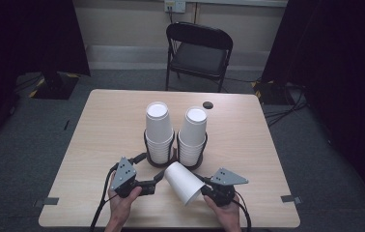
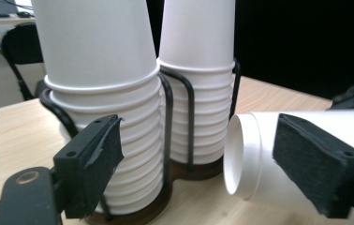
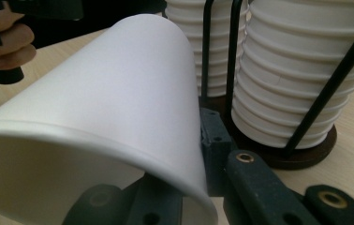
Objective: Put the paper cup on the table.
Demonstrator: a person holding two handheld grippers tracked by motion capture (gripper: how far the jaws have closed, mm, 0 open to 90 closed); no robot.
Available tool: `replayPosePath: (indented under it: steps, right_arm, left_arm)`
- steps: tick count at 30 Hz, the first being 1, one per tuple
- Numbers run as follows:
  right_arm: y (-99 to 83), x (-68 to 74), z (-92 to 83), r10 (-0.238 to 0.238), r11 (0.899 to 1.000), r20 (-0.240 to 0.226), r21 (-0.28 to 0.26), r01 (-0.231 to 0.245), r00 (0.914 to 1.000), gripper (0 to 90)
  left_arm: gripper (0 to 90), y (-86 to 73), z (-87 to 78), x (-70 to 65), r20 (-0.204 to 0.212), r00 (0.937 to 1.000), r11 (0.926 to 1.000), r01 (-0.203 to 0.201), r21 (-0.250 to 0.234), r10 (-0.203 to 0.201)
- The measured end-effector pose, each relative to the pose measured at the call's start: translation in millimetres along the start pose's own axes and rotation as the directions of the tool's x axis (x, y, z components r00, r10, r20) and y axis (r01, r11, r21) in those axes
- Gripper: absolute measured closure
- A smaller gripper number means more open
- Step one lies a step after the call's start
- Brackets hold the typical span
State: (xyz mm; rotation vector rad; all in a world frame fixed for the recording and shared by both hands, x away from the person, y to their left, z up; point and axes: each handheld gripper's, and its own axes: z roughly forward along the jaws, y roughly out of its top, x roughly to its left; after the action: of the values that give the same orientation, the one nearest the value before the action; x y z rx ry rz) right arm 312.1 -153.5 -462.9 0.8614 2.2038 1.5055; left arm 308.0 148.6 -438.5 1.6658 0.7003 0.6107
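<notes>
Two tall stacks of white paper cups, the left stack (image 1: 159, 130) and the right stack (image 1: 192, 133), stand upside down in a black wire holder (image 1: 175, 157) at the middle of the table. In front of them a single white cup (image 1: 183, 181) lies tilted on its side, with my right gripper (image 1: 203, 187) shut on its wall near the wide rim (image 3: 119, 140). My left gripper (image 1: 151, 166) is open: one jaw stands before the left stack (image 2: 105, 117), the other beside the held cup's narrow base (image 2: 240, 159).
The light wooden table (image 1: 98, 145) has free room on both sides of the holder. A small black disc (image 1: 208, 105) lies near the far edge. A black folding chair (image 1: 199, 50) stands behind the table. Dark curtains hang at both sides.
</notes>
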Motion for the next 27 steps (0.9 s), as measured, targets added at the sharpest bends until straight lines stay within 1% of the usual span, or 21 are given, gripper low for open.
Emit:
replayPosePath:
  steps: [3, 4, 5, 6, 7, 8, 9, 10, 11, 14, 15, 16, 17, 18, 19, 20, 21, 22, 23, 25, 27]
  right_arm:
    - [2.1, -2.8, 1.2, 0.01, 1.0, -0.01, 0.028, -0.01, 0.9999, 86.4]
    - [2.6, -3.3, 1.3, 0.014, 0.999, -0.015, 0.035, -0.014, 0.9998, 86.4]
    - [3.3, -4.1, 1.7, 0.019, 0.999, -0.022, 0.037, -0.018, 0.9996, 86.4]
    - [4.9, -5.4, 1.9, 0.035, 0.998, -0.037, 0.044, -0.034, 0.9987, 86.3]
    - [4.9, -5.4, 1.9, 0.035, 0.998, -0.037, 0.044, -0.034, 0.9987, 86.3]
    - [6.6, -6.8, 2.1, 0.034, 0.998, -0.037, 0.055, -0.032, 0.9987, 86.3]
    - [6.6, -6.8, 2.1, 0.034, 0.998, -0.037, 0.055, -0.032, 0.9987, 86.3]
    - [7.3, -7.3, 2.0, 0.037, 0.997, -0.037, 0.063, -0.034, 0.9987, 86.4]
    - [8.0, -8.3, 2.3, 0.035, 0.997, -0.038, 0.073, -0.032, 0.9987, 86.4]
    - [10.3, -11.0, 2.0, 0.033, 0.995, -0.051, 0.093, -0.028, 0.9982, 86.4]
    - [10.3, -11.0, 2.0, 0.033, 0.995, -0.051, 0.093, -0.028, 0.9982, 86.4]
    - [10.9, -11.8, 1.0, 0.04, 0.995, -0.057, 0.091, -0.034, 0.9976, 86.3]
    - [11.4, -12.7, 0.2, 0.042, 0.995, -0.062, 0.09, -0.036, 0.9972, 86.4]
    - [12.7, -13.4, -1.6, 0.043, 0.995, -0.067, 0.096, -0.037, 0.9968, 86.3]
    - [12.7, -13.4, -1.6, 0.043, 0.995, -0.067, 0.096, -0.037, 0.9968, 86.3]
    - [14.4, -14.4, -2.6, 0.041, 0.993, -0.075, 0.109, -0.033, 0.9964, 86.3]
    - [14.4, -14.4, -2.6, 0.041, 0.993, -0.075, 0.109, -0.033, 0.9964, 86.3]
    - [16.7, -14.8, -3.3, 0.036, 0.992, -0.081, 0.123, -0.026, 0.9961, 86.3]
    - [16.7, -14.8, -3.3, 0.036, 0.992, -0.081, 0.123, -0.026, 0.9961, 86.3]
    - [19.1, -15.3, -4.0, 0.036, 0.991, -0.085, 0.132, -0.025, 0.9957, 86.2]
    - [21.3, -16.1, -3.8, 0.046, 0.99, -0.085, 0.14, -0.034, 0.9953, 86.2]
  left_arm:
    - [15.4, -2.1, -1.5, -0.2, -0.01, 0.999, 0.9988, -0.043, 0.023, 0.043]
    - [15.5, -3.5, -1.3, 0.1, 0.007, 0.9986, 0.9982, -0.053, 0.029, 0.053]
    - [15.5, -5.0, -1.1, 0.2, 0.027, 0.9966, 0.9962, -0.079, 0.037, 0.078]
    - [15.7, -6.1, -0.8, -0.7, 0.026, 0.9942, 0.9934, -0.105, 0.045, 0.104]
    - [15.7, -7.0, -0.6, -1.8, 0.021, 0.9925, 0.9913, -0.121, 0.052, 0.12]
    - [15.6, -7.2, -0.6, -3.4, 0.009, 0.9889, 0.9867, -0.149, 0.066, 0.148]
    - [15.5, -7.2, -0.6, -3.4, 0.009, 0.9889, 0.9867, -0.149, 0.066, 0.148]
    - [15.5, -7.1, -0.6, -4.7, 0.009, 0.9855, 0.9829, -0.17, 0.071, 0.17]
    - [15.5, -7.1, -0.3, -6.1, 0.005, 0.9836, 0.9809, -0.18, 0.073, 0.18]
    - [15.6, -7.4, 2.3, -11.8, 0.014, 0.9667, 0.9615, -0.256, 0.101, 0.256]
    - [15.6, -8.0, 3.2, -13.9, 0.019, 0.9618, 0.956, -0.274, 0.106, 0.273]
    - [15.7, -8.4, 3.8, -15.5, 0.028, 0.9547, 0.9483, -0.297, 0.111, 0.296]
    - [15.6, -9.2, 4.3, -17.6, 0.033, 0.9506, 0.9441, -0.31, 0.111, 0.309]
    - [15.7, -10.0, 5.0, -21.5, 0.026, 0.9404, 0.9331, -0.34, 0.118, 0.339]
    - [15.7, -10.0, 5.0, -21.5, 0.026, 0.9404, 0.9331, -0.34, 0.118, 0.339]
    - [15.6, -10.6, 5.4, -24.2, 0.036, 0.9311, 0.9231, -0.365, 0.123, 0.363]
    - [15.6, -10.6, 5.4, -24.2, 0.036, 0.9311, 0.9231, -0.365, 0.123, 0.363]
    - [15.6, -11.9, 6.2, -27.1, 0.031, 0.9178, 0.9075, -0.396, 0.139, 0.396]
    - [15.6, -11.9, 6.2, -27.1, 0.031, 0.9178, 0.9075, -0.396, 0.139, 0.396]
    - [15.5, -12.9, 7.1, -29.7, 0.032, 0.9029, 0.8899, -0.428, 0.157, 0.429]
    - [15.6, -13.3, 7.8, -34.6, 0.019, 0.8762, 0.8608, -0.477, 0.178, 0.482]
